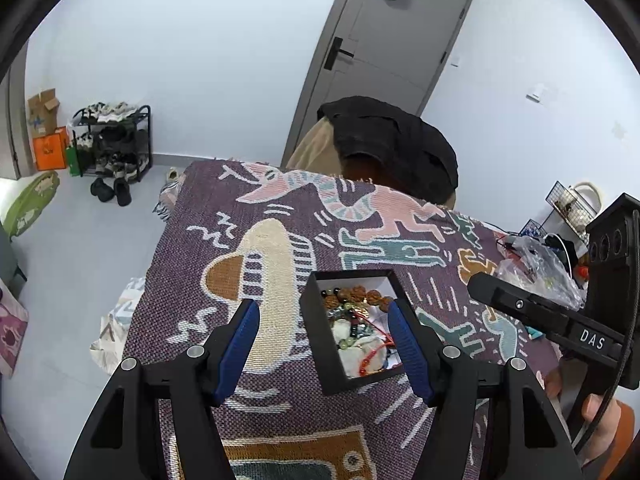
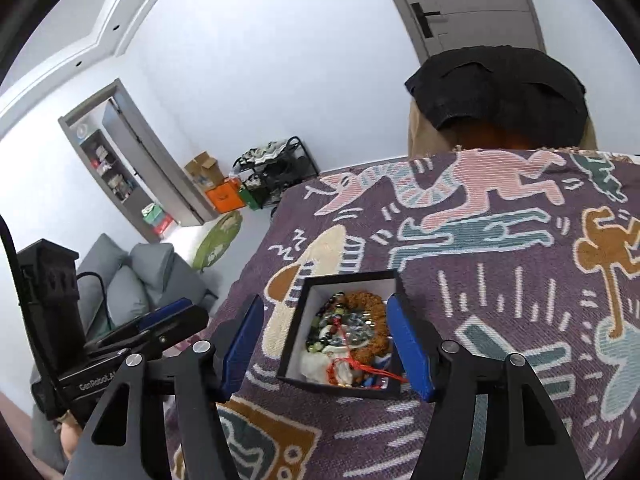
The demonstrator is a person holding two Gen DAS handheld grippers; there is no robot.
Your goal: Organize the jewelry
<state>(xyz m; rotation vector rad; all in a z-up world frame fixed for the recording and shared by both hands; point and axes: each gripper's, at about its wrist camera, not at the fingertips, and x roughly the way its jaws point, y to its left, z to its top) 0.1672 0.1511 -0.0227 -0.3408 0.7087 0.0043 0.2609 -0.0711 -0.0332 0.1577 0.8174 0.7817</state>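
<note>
A black open box [image 1: 320, 344] with a white lining sits on the patterned purple cloth [image 1: 224, 216]. It holds a heap of jewelry [image 1: 356, 320]: brown bead bracelets, dark and green beads, a red cord. My left gripper [image 1: 322, 312] is open and empty above the box's left wall; its right finger hangs over the box. In the right wrist view the same box [image 2: 292, 340] and jewelry [image 2: 352, 332] lie between the fingers of my open, empty right gripper [image 2: 326, 314], which hovers above it. The right gripper also shows in the left wrist view [image 1: 532, 308], and the left gripper in the right wrist view [image 2: 168, 320].
A clear plastic bag [image 1: 536, 268] with small items lies at the cloth's right edge. A chair with black clothing [image 1: 392, 140] stands behind the table. A shoe rack [image 1: 116, 144], boxes and a grey door [image 1: 396, 40] are along the wall. A grey sofa [image 2: 132, 280] is at the left.
</note>
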